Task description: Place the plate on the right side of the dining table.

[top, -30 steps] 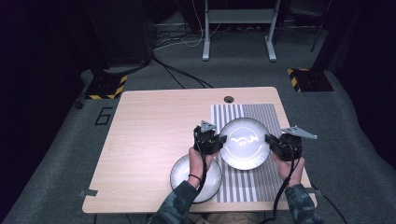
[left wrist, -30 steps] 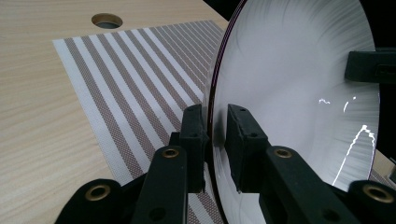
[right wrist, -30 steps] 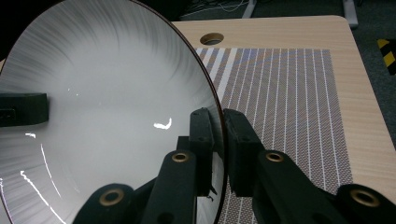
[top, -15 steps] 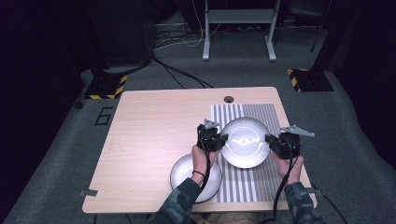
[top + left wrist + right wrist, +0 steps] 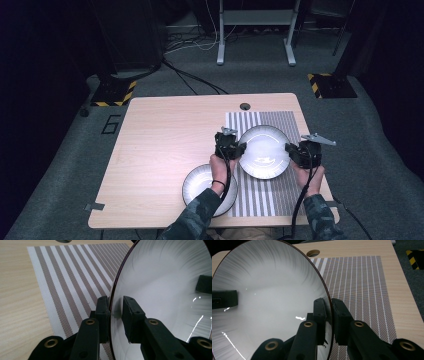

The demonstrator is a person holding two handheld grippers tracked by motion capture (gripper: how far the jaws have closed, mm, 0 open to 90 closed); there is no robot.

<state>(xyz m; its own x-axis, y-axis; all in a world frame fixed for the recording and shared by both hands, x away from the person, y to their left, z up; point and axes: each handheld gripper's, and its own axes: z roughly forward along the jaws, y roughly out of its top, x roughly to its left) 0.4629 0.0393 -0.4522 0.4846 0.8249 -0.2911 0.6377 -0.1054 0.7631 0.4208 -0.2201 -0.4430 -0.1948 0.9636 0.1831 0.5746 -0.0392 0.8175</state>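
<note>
Counter (image 5: pixel 165 150): pale wood, with a round hole near its far edge.
Mat (image 5: pixel 280 120): striped brown and white, lying flat on the right part of the counter.
Held plate (image 5: pixel 264 151): white, with fine dark streaks near its rim and a thin dark edge; over the mat, between the two tools, gripped at opposite edges. From the pictures I cannot tell whether it touches the mat.
Left tool (image 5: pixel 241 149): at the held plate's left edge; in the left gripper view (image 5: pixel 116 312) its jaws straddle the rim, the outer one against the plate's underside, the inner one close to the glossy face, pinching the plate.
Right tool (image 5: pixel 288 148): at the held plate's right edge; in the right gripper view (image 5: pixel 329 315) its jaws are pressed on the rim, one on each face.
Second plate (image 5: pixel 197 180): same kind, flat on the counter at the mat's near left corner, partly under the left forearm in a camouflage sleeve.
</note>
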